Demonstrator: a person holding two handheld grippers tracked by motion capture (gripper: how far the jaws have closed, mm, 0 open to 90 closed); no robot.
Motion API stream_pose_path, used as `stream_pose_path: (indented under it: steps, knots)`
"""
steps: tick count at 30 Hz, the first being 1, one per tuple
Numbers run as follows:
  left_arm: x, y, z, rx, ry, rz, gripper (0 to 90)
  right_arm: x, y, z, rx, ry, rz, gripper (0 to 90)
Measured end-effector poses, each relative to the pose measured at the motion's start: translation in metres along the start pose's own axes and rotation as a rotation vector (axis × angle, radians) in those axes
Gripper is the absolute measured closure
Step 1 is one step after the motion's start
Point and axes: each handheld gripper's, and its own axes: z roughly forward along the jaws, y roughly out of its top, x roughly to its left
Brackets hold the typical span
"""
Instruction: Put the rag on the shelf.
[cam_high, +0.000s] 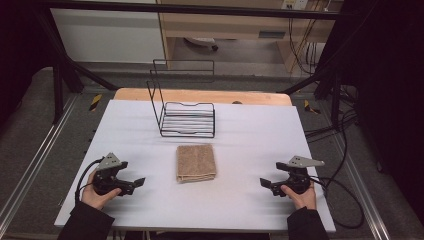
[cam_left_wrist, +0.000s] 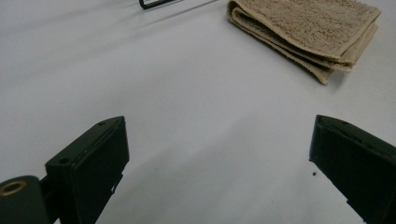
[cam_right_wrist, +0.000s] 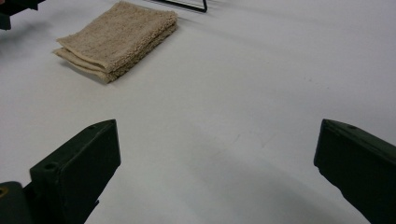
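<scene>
- Left gripper (cam_high: 131, 184): fingers (cam_left_wrist: 88, 163) spread wide, holding nothing.
- Right gripper (cam_high: 272, 185): fingers (cam_right_wrist: 77, 170) likewise wide, empty.
- Folded towel (cam_high: 195, 162) lies flat on the counter (cam_high: 260, 130) between them, slightly farther, long axis near-to-far, about equally close to both.
- Wire rack (cam_high: 187, 119) stands just beyond it.

Person wears dark long sleeves, cuffs ending at the wrists, both forearms alike. Left tongs (cam_high: 136, 184): black body w/ a grey three-cornered plate on top, black cable looping off the rear. Right tongs (cam_high: 264, 183): same build, black body, grey plate, longer black cable curling off to the side. In the left gripper view each jaw is a flat matte-black block w/ squared edges & a small hole near the tip; a brass-coloured ring sits at the base, lower left corner. Right gripper view: same black blocky jaws, small holes on top faces.
</scene>
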Motion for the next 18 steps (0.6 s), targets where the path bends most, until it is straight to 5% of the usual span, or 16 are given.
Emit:
stream_pose_path:
  steps: [18]
  knots:
    - [-0.0089,0.0038,0.0033,0.0,0.006,0.013,4.5,0.0013,-0.0011,0.0005,0.004,-0.005,-0.005,1.1]
